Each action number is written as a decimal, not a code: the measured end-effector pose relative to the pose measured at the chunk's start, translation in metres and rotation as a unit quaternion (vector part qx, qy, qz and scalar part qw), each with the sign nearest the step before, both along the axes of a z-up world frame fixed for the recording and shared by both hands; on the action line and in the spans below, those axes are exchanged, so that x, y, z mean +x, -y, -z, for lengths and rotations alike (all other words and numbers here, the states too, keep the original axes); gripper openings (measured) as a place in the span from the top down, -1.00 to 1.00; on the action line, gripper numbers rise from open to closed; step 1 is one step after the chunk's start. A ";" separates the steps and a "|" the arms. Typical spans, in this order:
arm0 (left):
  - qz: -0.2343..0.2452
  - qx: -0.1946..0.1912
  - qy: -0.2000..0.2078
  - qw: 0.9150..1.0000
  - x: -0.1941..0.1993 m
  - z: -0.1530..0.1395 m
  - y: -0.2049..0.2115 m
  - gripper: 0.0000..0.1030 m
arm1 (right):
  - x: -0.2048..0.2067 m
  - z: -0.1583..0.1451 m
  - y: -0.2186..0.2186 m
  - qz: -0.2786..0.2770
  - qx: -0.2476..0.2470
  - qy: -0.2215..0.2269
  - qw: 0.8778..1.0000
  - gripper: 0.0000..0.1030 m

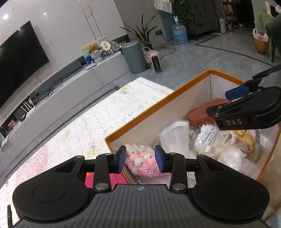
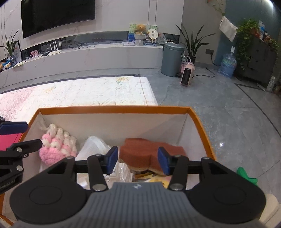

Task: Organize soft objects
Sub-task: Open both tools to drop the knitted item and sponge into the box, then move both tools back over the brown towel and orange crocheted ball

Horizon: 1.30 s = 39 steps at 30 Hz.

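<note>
Pink-and-white crocheted piece (image 2: 57,146) and rust-brown cloth (image 2: 149,150) are already lying inside the orange-rimmed box (image 2: 114,110), while left tool (image 1: 140,158) and right tool (image 2: 137,160) are hovering half-open, gripping nothing, suggesting sorting is nearing completion.

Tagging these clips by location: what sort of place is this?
Most likely a home living room: a large wall-mounted TV above a long low media console, and a patterned floor mat.
</note>
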<state>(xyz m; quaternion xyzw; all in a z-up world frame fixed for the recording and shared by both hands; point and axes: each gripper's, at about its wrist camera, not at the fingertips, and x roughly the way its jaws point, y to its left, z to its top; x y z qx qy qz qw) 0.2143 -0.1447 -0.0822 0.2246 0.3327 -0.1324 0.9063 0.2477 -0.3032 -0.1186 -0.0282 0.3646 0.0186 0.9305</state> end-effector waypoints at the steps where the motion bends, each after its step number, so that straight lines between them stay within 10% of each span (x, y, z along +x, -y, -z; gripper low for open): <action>1: 0.000 -0.003 0.004 1.000 -0.002 -0.003 -0.001 0.13 | -0.001 -0.002 0.000 0.003 -0.002 0.000 1.000 -0.01; 39: -0.103 -0.126 0.081 0.983 -0.114 -0.052 -0.129 0.13 | -0.143 -0.046 -0.136 -0.081 0.068 0.050 0.993 -0.03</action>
